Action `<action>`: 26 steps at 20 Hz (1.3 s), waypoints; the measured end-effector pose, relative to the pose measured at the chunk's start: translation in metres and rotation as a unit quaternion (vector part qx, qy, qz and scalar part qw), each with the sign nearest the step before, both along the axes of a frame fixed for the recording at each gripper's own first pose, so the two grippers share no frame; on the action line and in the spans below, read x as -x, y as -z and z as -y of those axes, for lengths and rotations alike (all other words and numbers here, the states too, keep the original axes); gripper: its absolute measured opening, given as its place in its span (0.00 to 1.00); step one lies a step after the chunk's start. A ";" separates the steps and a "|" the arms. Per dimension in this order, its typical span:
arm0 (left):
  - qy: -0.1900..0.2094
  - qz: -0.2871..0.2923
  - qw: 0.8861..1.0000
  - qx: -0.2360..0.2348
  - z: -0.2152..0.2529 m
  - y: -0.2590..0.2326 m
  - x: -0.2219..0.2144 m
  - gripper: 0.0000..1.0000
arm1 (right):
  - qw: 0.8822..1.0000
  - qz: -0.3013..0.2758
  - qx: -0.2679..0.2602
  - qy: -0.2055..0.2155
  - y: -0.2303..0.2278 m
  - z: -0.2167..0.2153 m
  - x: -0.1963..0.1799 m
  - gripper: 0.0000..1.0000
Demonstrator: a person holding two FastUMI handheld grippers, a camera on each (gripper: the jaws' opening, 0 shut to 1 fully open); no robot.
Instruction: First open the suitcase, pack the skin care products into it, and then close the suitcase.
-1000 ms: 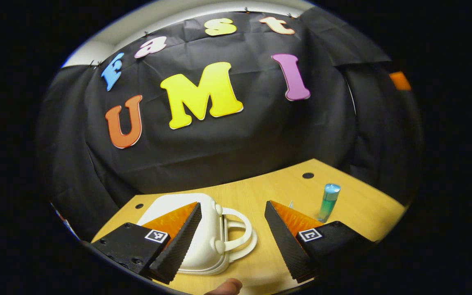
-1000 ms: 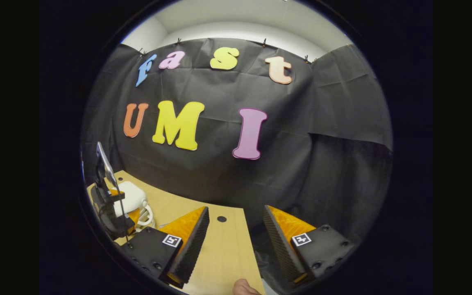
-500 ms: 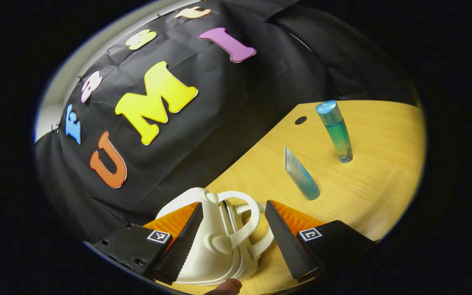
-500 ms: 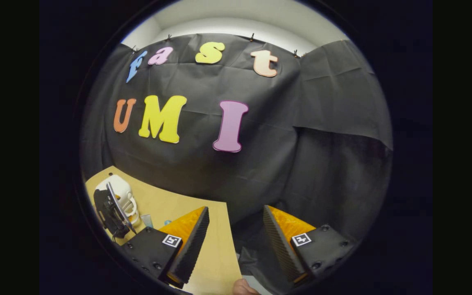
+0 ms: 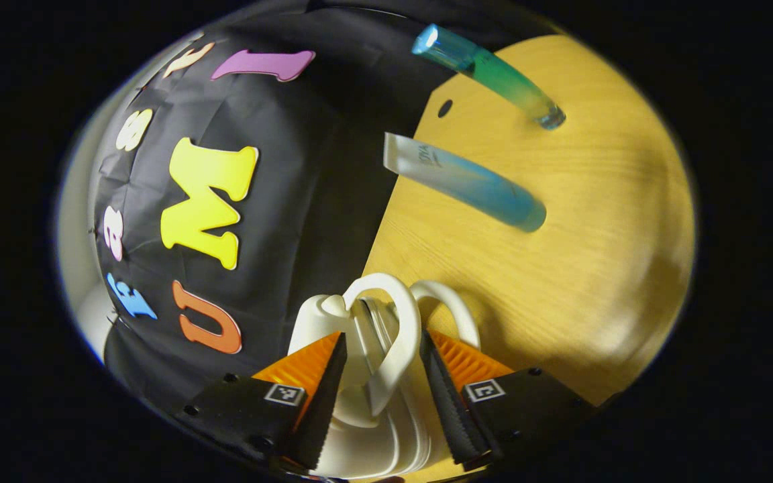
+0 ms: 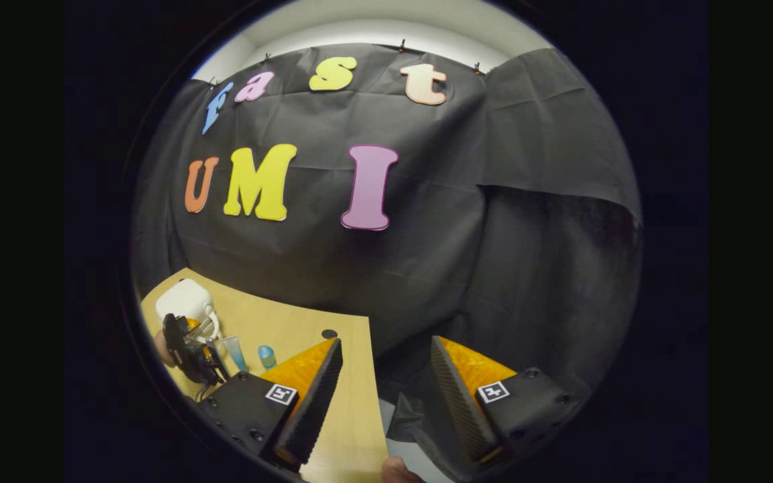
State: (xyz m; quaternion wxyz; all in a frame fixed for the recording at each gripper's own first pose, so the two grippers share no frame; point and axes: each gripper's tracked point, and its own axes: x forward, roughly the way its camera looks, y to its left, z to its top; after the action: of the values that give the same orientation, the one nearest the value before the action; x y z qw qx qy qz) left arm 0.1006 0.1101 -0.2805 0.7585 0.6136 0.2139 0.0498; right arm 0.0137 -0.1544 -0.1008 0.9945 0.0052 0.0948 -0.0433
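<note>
The white suitcase (image 5: 366, 429) lies closed on the wooden table (image 5: 581, 268). One of its loop handles (image 5: 396, 335) stands between the fingers of my left gripper (image 5: 383, 376). The jaws are narrow around the handle, with a small gap on the left side. A blue squeeze tube (image 5: 467, 184) and a blue-green bottle (image 5: 494, 74) stand beyond the suitcase. In the right gripper view the suitcase (image 6: 182, 302), left gripper (image 6: 188, 349), tube (image 6: 233, 352) and bottle (image 6: 266, 355) sit far left. My right gripper (image 6: 383, 389) is open and holds nothing, over the table's right edge.
The black cloth wall rises directly behind the table. A round cable hole (image 5: 445, 107) sits near the table's back edge. Bare wood (image 6: 353, 416) lies under my right gripper, and the table's corner ends just past it. A hand (image 6: 162, 349) holds the left gripper.
The left gripper has rolled far over and moved onto the suitcase handle, and its fingers have narrowed around it. The right gripper view has drifted slightly right.
</note>
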 end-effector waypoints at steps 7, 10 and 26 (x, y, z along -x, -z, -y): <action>-0.023 -0.048 0.998 -0.024 0.003 0.001 0.003 0.10 | 0.998 0.018 -0.006 -0.053 -0.005 -0.015 0.007 0.79; -0.033 -0.056 0.998 0.012 0.004 -0.006 0.006 0.06 | 0.998 0.030 -0.006 -0.060 -0.017 -0.026 0.009 0.79; -0.034 0.064 0.961 0.268 -0.145 -0.202 0.054 0.03 | 0.998 0.039 -0.042 -0.016 -0.059 -0.193 -0.011 0.79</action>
State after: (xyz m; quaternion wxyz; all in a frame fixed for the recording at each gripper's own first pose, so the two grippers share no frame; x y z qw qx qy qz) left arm 0.0469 0.2551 -0.0782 0.9051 0.3758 0.1912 0.0553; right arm 0.0251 0.0390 -0.0422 0.9969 0.0475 0.0581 -0.0235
